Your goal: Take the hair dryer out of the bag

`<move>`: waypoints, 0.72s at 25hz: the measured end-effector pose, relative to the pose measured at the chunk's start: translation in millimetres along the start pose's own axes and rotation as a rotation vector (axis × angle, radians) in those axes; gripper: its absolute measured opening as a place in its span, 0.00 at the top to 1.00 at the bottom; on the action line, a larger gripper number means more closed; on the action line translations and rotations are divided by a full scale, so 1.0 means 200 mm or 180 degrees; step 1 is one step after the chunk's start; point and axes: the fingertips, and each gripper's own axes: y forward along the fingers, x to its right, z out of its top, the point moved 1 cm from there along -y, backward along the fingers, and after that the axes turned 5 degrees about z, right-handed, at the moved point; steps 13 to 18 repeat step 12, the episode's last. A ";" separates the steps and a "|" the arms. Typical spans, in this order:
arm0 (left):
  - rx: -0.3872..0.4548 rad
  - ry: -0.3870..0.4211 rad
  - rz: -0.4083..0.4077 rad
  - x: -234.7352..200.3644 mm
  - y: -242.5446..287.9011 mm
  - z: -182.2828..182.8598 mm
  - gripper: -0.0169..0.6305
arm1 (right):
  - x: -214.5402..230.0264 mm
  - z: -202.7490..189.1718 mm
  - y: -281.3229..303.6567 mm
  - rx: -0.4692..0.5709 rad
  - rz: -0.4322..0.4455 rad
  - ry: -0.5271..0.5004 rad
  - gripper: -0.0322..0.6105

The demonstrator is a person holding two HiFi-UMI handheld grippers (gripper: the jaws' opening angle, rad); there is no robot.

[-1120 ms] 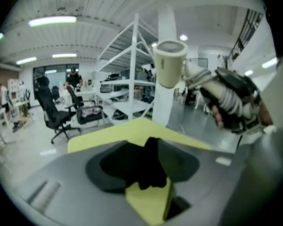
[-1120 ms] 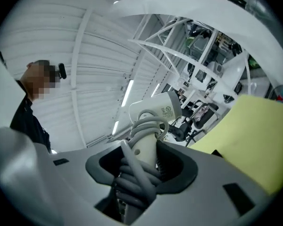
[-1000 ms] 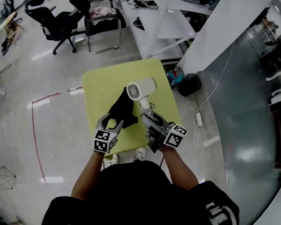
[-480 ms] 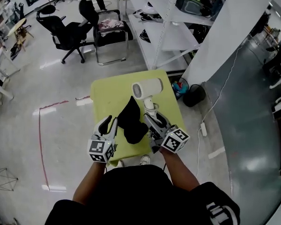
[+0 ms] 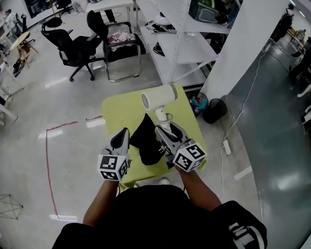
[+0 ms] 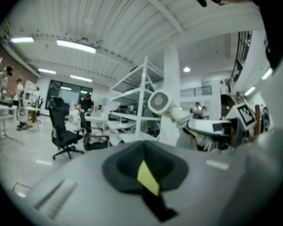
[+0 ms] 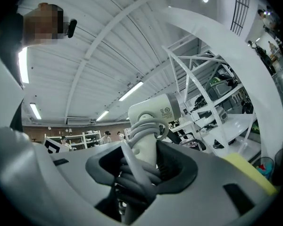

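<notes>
Hair dryer (image 5: 159, 96), white, is out of the bag and held in the air over the 12 o'clock edge of a yellow-green table (image 5: 116, 113). Its barrel lies crosswise, with the round end toward 9 o'clock. The handle runs down toward 6 o'clock into the right gripper (image 5: 167, 130). The right gripper view shows those jaws clamped on the handle, the dark pads pressing either side of it. A pale cord (image 7: 142, 126) is looped round the handle and bunched between the pads. The bag (image 5: 146, 141), black and limp, shows between the two grippers, at 9 o'clock of the right one and 2 o'clock of the left gripper (image 5: 122, 135). The views do not settle whether it lies on the table or hangs. The left gripper's jaws are closed together, pad on pad, with no bag or dryer between them; a yellow sliver shows at the seam of the pads. In the left gripper view the dryer sits at 1 o'clock of the pads, seen against white shelving. In the head view both of the person's forearms reach in from 6 o'clock. Beyond the table, black office chairs (image 5: 75, 48) stand at 10 o'clock and a white shelf rack (image 5: 181, 35) at 12 to 1 o'clock. A dark bin (image 5: 215, 110) sits on the floor at 3 o'clock of the table. A red line (image 5: 47, 165) marks the floor at 9 o'clock.
</notes>
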 end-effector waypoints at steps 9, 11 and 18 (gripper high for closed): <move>-0.0018 0.0048 0.0033 0.01 0.00 0.02 0.96 | -0.01 -0.01 0.01 -0.0106 -0.0009 -0.0042 0.66; -0.0018 0.0065 0.0029 0.01 0.01 0.02 0.96 | -0.01 -0.02 0.02 -0.0110 -0.0007 -0.0036 0.66; -0.0019 0.0074 0.0026 0.01 0.01 0.02 0.96 | -0.01 -0.02 0.02 -0.0111 -0.0005 -0.0034 0.66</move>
